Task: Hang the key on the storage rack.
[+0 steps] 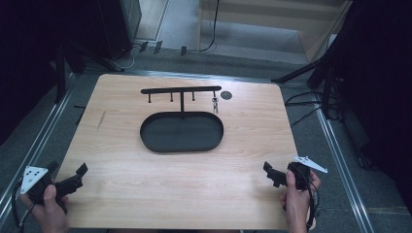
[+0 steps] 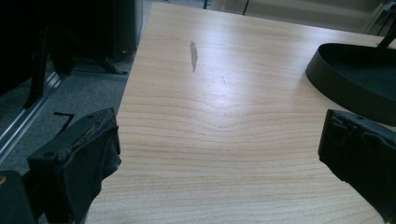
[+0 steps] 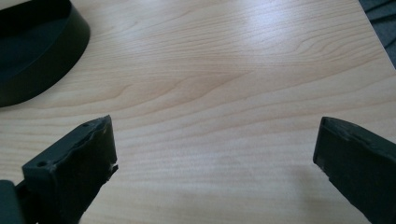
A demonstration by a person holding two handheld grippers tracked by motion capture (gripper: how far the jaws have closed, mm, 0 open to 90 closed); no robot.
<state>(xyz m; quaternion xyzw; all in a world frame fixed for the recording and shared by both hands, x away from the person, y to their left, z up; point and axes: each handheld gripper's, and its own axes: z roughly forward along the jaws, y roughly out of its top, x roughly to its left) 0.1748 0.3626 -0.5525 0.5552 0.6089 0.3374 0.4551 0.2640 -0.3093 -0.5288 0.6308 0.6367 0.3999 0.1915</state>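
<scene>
Black oval tray (image 1: pixel 181 132) with a hooked T-bar stand (image 1: pixel 180 90), mid-desk (image 1: pixel 121 194). Nearer than tray: left tongs (image 1: pixel 77 175) and right tongs (image 1: pixel 270 174), both gaping, empty.

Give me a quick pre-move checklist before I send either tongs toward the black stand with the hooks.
1. Left tongs open, nothing between the jaws: ok.
2. Right tongs open, nothing held: ok.
3. Table between both tongs and the oval tray bare: ok.
4. Tray inside free of items: ok, as far as its dark surface shows.
5. Small metal item hanging under the right end of the hook bar: present; what it is, cannot tell.
6. Dark disc beside the bar: loose or fixed, cannot tell.
</scene>
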